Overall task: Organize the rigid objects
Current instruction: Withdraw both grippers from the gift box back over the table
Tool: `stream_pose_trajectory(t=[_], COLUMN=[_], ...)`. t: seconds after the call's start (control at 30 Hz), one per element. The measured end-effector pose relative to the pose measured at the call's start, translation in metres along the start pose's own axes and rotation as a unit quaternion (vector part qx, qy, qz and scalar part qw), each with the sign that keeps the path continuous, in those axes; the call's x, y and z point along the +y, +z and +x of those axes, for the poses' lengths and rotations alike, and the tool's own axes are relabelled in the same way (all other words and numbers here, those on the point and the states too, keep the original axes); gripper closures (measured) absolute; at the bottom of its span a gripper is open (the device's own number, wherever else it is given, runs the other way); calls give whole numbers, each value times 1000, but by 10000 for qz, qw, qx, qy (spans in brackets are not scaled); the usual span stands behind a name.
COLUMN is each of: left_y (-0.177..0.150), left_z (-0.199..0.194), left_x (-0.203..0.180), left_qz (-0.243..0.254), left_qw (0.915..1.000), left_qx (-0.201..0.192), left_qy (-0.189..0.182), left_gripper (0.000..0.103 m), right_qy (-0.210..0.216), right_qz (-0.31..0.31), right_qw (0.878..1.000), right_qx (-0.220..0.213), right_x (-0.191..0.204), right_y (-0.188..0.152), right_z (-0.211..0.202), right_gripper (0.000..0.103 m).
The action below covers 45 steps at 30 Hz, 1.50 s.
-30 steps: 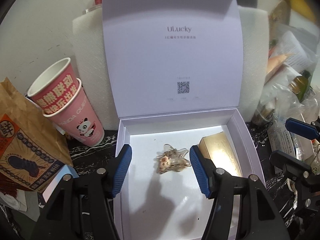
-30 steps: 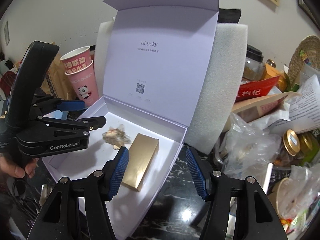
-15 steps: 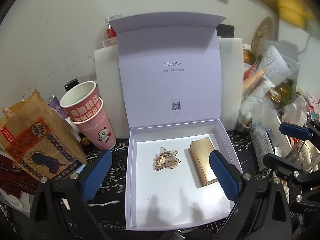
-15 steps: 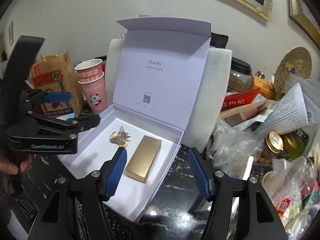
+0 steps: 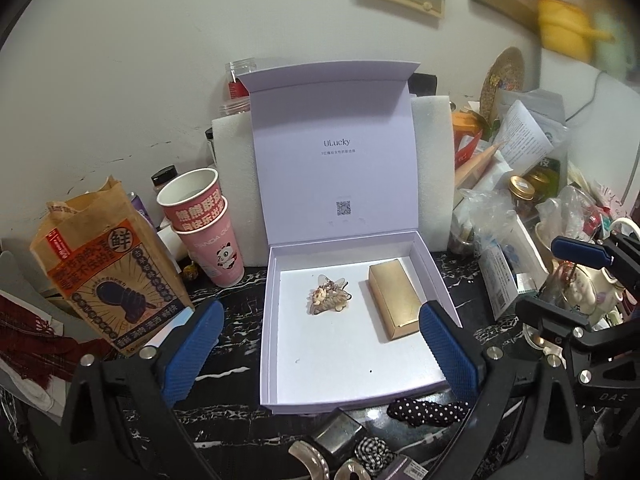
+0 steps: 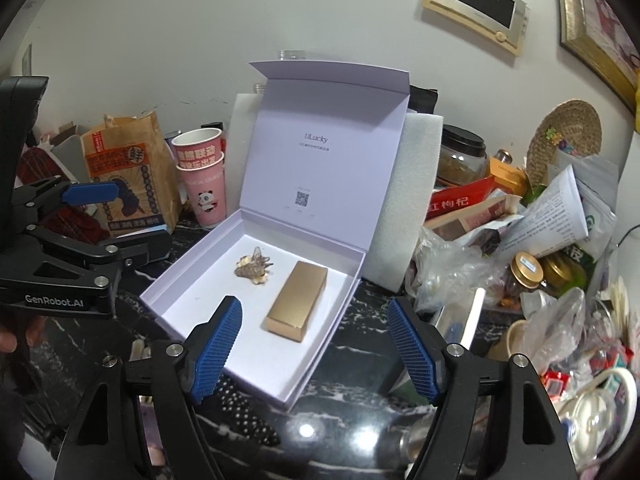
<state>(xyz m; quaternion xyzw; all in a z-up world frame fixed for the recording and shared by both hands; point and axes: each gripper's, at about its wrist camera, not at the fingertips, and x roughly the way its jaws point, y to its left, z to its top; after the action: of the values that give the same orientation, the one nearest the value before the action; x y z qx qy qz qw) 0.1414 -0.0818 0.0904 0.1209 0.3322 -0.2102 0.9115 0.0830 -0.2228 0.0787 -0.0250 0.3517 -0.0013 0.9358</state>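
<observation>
An open lilac gift box [image 5: 270,332] [image 6: 344,312] lies on the black marble table, its lid standing upright. Inside lie a gold rectangular box [image 5: 394,300] [image 6: 297,301] at the right and a small shell-like hair clip [image 5: 327,299] [image 6: 253,267] near the middle. My left gripper [image 5: 320,344] is open and empty, held back above the box's front edge. My right gripper [image 6: 316,346] is open and empty, above the box's near right corner. Each gripper shows in the other's view: the right one [image 5: 560,280] and the left one [image 6: 120,224].
Two stacked pink paper cups [image 5: 208,224] and a brown paper bag [image 5: 100,264] stand left of the box. White foam [image 5: 434,168] leans behind it. Cluttered jars, bags and papers [image 6: 540,240] fill the right. A polka-dot scrunchie [image 5: 428,410] and clips lie at the front edge.
Both grippers have pulled back and up from the box. My left gripper's jaws have spread wider, away from the hair clip, which stays in the box.
</observation>
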Motion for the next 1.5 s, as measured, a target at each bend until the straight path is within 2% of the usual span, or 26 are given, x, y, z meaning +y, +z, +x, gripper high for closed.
stream_pose_trajectory(t=[0.23,0.47,0.67,0.87,1.1,1.5], left_y=[-11,-24,-37,-53,-78,-121], left_z=[-21,-42,-56,-63,-69,-64], left_x=[1,4,1,7,13,32], left_qz=[-12,-105,-16,-205,-329,-710], left_qw=[10000,9997,9994,9997,9994,9966], left_qx=[-45,-180,-284,-126,35,399], left_qy=[26,-105,207,51,143,96], left_gripper=[3,3,3,3,3,3], right_qy=[46,90,94,215,387,1017], right_qz=[16,1,-50,-62,-143,-7], right_qw=[9999,9998,9997,9996,9991,9938], right_qx=[-116,-183,-215,-181,-107,444], right_x=[8,16,26,38,54,74], right_y=[-8,-18,-30,-43,-60,-95], right_z=[-22,-39,-51,-58,-61,-37], right_gripper=[23,21,21,19,16,13])
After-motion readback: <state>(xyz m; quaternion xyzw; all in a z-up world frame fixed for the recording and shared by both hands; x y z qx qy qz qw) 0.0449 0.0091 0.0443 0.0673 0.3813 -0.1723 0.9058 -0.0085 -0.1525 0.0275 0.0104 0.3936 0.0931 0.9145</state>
